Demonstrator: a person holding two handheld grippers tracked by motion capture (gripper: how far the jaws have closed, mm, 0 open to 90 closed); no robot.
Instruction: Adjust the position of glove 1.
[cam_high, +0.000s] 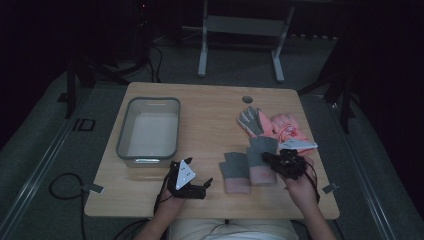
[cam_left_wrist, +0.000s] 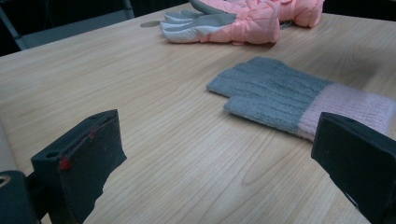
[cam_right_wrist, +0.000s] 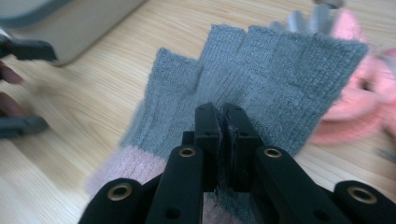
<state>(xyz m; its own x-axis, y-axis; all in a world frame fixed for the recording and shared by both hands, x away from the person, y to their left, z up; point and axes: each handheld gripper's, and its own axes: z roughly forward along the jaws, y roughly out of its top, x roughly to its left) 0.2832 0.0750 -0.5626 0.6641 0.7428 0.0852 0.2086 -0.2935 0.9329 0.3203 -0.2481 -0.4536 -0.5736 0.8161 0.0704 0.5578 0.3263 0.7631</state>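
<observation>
Now, held thing: your right gripper is clamped on a grey knitted fingerless glove with a pink cuff; the jaws pinch the knit near the palm, and the glove hangs above the table.
Left gripper: your left gripper rests low at the near edge, jaws wide apart with nothing between them.
Second glove: the matching grey and pink knitted glove lies flat on the wood, just beside the lifted one.
Other gloves: a pair of padded salmon-pink ski gloves with grey palms lies farther back, near the right edge.
Container: a grey-rimmed clear plastic tub sits on the left half, well apart from the gloves.
Risk: you hold only a thin fold of knit; a quick swing could pull it free; the dangling cuff could also drag the second glove.
Surface: a light wooden tabletop, with a round cable hole at the back.
Room: dim; grey floor, cables, a table frame behind.
</observation>
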